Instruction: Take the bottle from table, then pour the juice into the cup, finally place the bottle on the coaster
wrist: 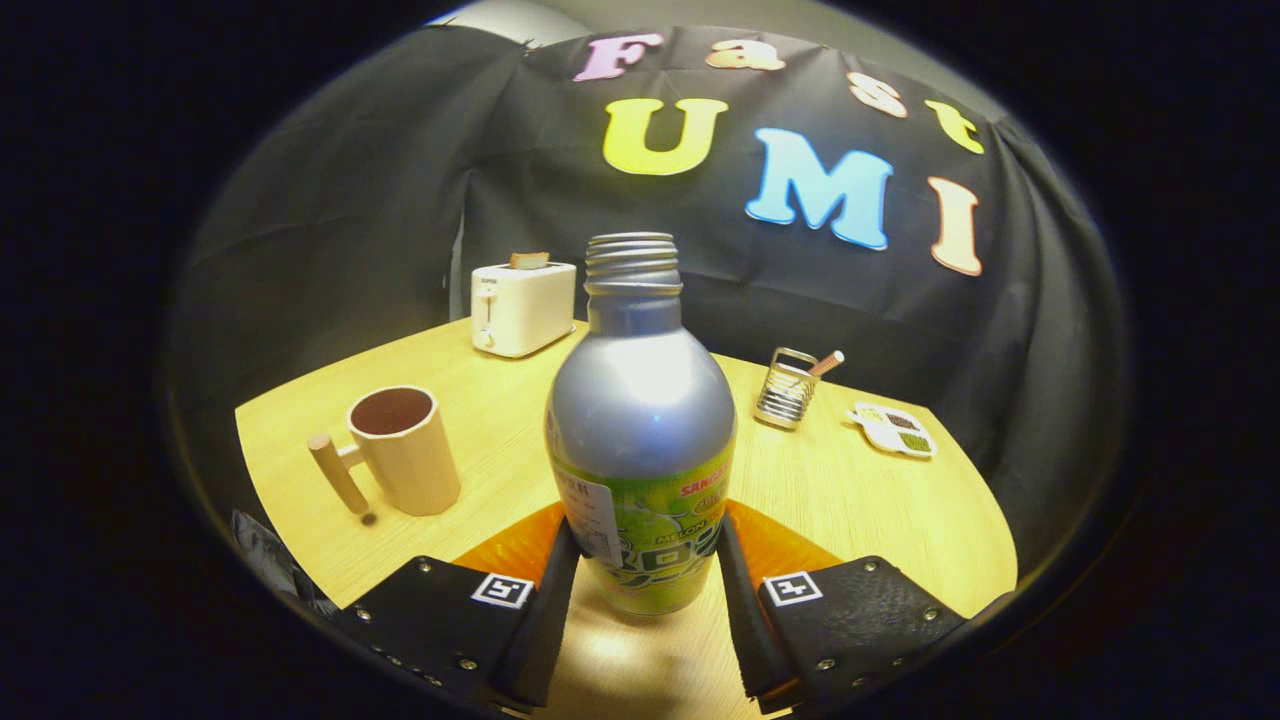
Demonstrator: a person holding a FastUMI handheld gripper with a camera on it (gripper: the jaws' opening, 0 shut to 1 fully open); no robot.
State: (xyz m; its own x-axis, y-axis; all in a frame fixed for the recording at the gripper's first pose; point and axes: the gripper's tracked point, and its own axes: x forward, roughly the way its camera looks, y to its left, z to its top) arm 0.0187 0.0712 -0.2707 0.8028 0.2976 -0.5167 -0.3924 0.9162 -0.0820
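A silver metal bottle [640, 400] with a green label and an open threaded neck stands upright between my fingers. My gripper [645, 545] is shut on the bottle's lower body, one finger pressing each side. An orange coaster [505, 548] lies on the wooden table [870, 500] just behind the fingers, showing on both sides of the bottle. Whether the bottle's base rests on anything I cannot tell. A beige cup [405, 450] with a peg handle on its left stands ahead and to the left of the bottle, its inside dark brown.
A white toaster [522, 305] with a slice in it stands at the table's far side. A wire holder [788, 390] with a stick in it and a small white patterned plate [895, 430] lie to the right, beyond the bottle. Black cloth walls surround the table.
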